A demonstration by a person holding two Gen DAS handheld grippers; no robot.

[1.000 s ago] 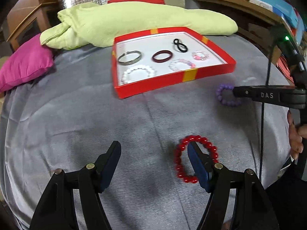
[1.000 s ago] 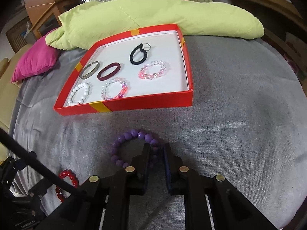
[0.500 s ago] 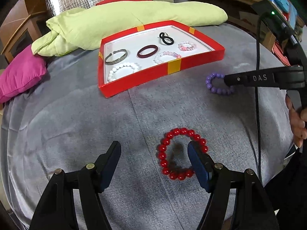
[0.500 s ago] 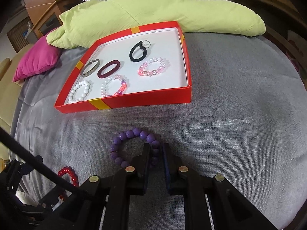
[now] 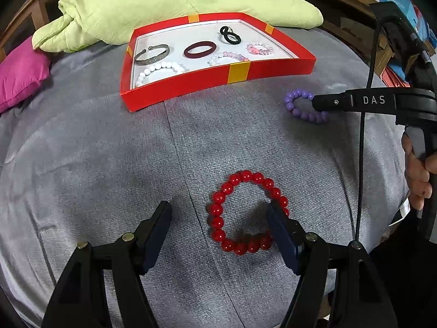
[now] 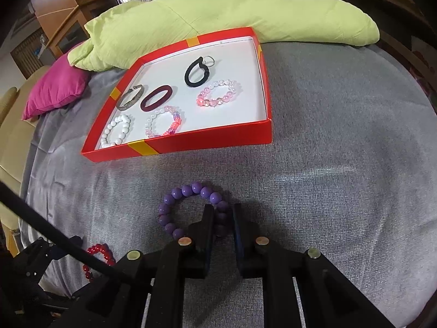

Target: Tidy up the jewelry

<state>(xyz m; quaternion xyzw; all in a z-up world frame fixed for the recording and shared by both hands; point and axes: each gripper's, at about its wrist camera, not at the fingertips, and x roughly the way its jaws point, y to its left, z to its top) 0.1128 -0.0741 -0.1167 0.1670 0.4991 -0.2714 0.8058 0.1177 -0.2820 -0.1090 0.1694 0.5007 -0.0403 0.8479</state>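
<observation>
Below, on a grey cloth-covered surface [image 5: 109,164], both grippers angled steeply downward. Held wide apart, the left gripper [image 5: 218,224] had empty jaws, and the red bead bracelet [image 5: 245,213] lay flat on the cloth around and beside its right finger [image 5: 281,235], whose tip stood inside the ring of beads. Its other finger stood well clear to the left.

Farther off to the right, a person's hand [image 5: 418,175] gripped the handle of the right gripper [image 6: 221,218]. Those jaws stood nearly closed, pinching the right side of the purple bead bracelet [image 6: 191,207], one finger inside the loop and one outside; the rest of the bracelet rested on the cloth.

Beyond both bracelets sat a shallow red tray [image 6: 213,142] holding six pieces: a silver cuff [image 6: 131,97], a maroon bangle [image 6: 157,97], a black loop [image 6: 198,72], a white bead bracelet [image 6: 116,131], and two pinkish bead bracelets [image 6: 218,95]. A green cushion [image 5: 177,2] lay behind the tray, a magenta one [image 5: 21,73] at far left.
</observation>
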